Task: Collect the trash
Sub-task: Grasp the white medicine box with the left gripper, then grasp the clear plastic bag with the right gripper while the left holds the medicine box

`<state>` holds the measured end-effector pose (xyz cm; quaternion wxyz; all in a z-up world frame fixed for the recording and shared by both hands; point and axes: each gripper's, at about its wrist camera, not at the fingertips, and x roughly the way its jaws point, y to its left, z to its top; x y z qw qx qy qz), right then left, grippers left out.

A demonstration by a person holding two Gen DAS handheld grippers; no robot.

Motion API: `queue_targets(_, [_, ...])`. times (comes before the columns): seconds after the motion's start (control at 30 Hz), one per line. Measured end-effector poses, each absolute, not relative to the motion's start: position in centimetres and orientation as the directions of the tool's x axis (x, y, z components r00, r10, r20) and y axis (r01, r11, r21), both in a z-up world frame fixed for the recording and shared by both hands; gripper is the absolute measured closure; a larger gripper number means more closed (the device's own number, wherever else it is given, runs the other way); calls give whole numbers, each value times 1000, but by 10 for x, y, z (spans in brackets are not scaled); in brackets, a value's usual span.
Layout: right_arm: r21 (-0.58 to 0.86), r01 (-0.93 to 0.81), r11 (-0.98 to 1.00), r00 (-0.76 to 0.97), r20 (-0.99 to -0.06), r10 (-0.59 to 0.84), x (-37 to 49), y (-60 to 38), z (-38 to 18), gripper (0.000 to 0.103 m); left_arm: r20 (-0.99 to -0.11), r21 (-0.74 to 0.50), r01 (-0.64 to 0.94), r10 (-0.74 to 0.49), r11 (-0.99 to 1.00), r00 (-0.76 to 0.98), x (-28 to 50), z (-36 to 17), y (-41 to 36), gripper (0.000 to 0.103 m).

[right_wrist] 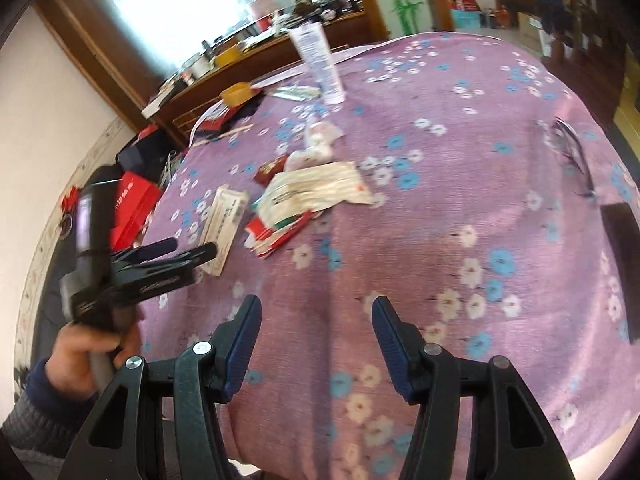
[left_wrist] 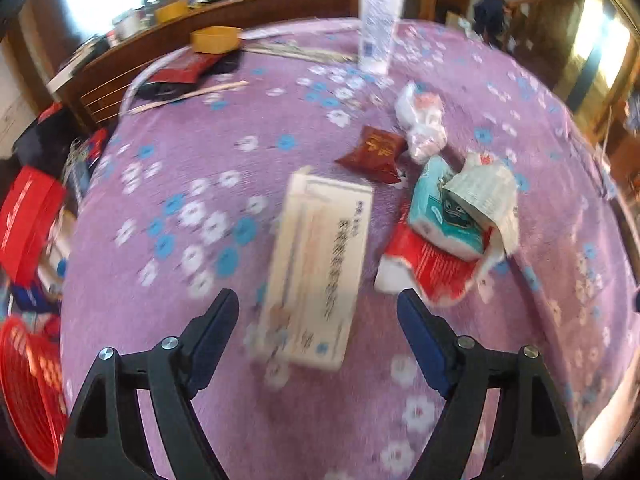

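A cream medicine box lies flat on the purple flowered tablecloth. My left gripper is open, its fingers on either side of the box's near end, above it. To the right lies a pile: a teal packet, a crumpled white wrapper and a red-and-white wrapper. Behind are a dark red sachet and a white crumpled bag. In the right wrist view my right gripper is open and empty over bare cloth, well short of the box and pile. The left gripper shows there by the box.
A white tube stands upright at the table's far side. A yellow bowl, a dark red packet and chopsticks lie far left. A red basket sits on the floor left. A dark object lies at the table's right edge.
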<state>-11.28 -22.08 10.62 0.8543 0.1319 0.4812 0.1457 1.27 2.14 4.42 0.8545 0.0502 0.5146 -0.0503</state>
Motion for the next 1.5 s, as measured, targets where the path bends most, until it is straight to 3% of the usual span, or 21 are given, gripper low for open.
queue_targets(0.13, [395, -89, 914, 497, -778, 385, -111, -233, 107, 41, -884, 60, 119, -3, 991, 467, 28, 30, 21, 27])
queue_targets(0.17, [397, -81, 914, 500, -777, 382, -109, -234, 109, 41, -889, 49, 112, -8, 992, 459, 31, 27, 25, 41])
queue_targets(0.2, [400, -79, 913, 500, -776, 384, -108, -234, 110, 41, -895, 37, 109, -16, 993, 447, 33, 23, 28, 49])
queue_targets(0.63, [521, 64, 851, 448, -777, 442, 0, -193, 100, 36, -842, -57, 72, -86, 996, 532, -31, 52, 60, 50])
queue_targets(0.87, [442, 254, 860, 312, -880, 359, 60, -164, 49, 36, -827, -79, 49, -93, 996, 554, -61, 64, 80, 50])
queue_targets(0.97, [400, 238, 885, 313, -894, 320, 65, -154, 45, 36, -826, -90, 32, -92, 995, 557, -69, 66, 87, 50])
queue_targets(1.1, [393, 215, 894, 313, -895, 318, 56, -149, 47, 67, -826, -89, 17, -83, 996, 558, -75, 65, 93, 50])
queue_targets(1.17, [405, 181, 896, 334, -883, 331, 47, -148, 50, 75, -823, -92, 8, -81, 996, 562, -77, 65, 93, 50])
queue_targets(1.2, [406, 155, 901, 339, -878, 337, 41, -147, 52, 90, -820, -93, 7, -81, 996, 566, -79, 66, 92, 50])
queue_targets(1.5, [345, -111, 932, 443, -822, 357, -53, -143, 85, 90, -808, -90, 24, -87, 996, 583, -82, 74, 76, 50])
